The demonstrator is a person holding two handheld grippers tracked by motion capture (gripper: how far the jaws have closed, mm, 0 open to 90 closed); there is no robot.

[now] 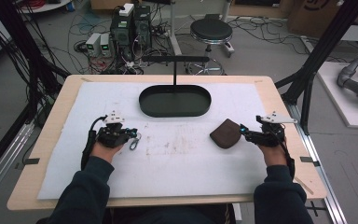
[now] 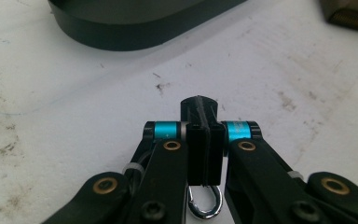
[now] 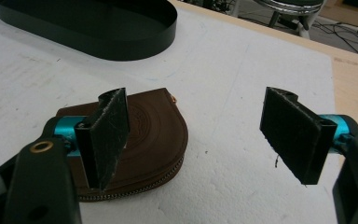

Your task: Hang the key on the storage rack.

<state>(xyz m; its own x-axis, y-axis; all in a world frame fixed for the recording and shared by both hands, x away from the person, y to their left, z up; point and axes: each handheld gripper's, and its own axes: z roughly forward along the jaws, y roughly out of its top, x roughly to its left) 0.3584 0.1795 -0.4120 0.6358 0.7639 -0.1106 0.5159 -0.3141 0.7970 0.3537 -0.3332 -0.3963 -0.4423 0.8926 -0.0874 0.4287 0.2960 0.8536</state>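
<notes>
A brown leather pouch [image 1: 225,134], half-round in outline with one straight side, lies flat on the white foam mat [image 1: 168,158] that covers the wooden table [image 1: 56,107], to the right of centre. In the right gripper view the pouch [image 3: 154,135] shows a ring pattern pressed into its top face and a metal zipper running round its curved edge; the zipper looks closed. A small brass-coloured fitting shows at its far corner.

The right gripper [image 1: 246,131] is held just beside the pouch's right edge, its jaws spread wide. In its own view, the right gripper [image 3: 200,135] has one jaw pad in front of the pouch and the other over bare mat; contact with the pouch cannot be determined.

The left gripper [image 1: 134,133] is held low over the mat left of centre, well apart from the pouch. In its own view, the left gripper [image 2: 205,140] has its jaws pressed together. A small silver metal clip [image 2: 205,205] hangs beneath them; whether the jaws pinch it cannot be determined.

A black oval metal tray [image 1: 175,101] with an upright T-shaped post sits at the far middle of the mat. The mat surface is marked with grey-brown stains.
</notes>
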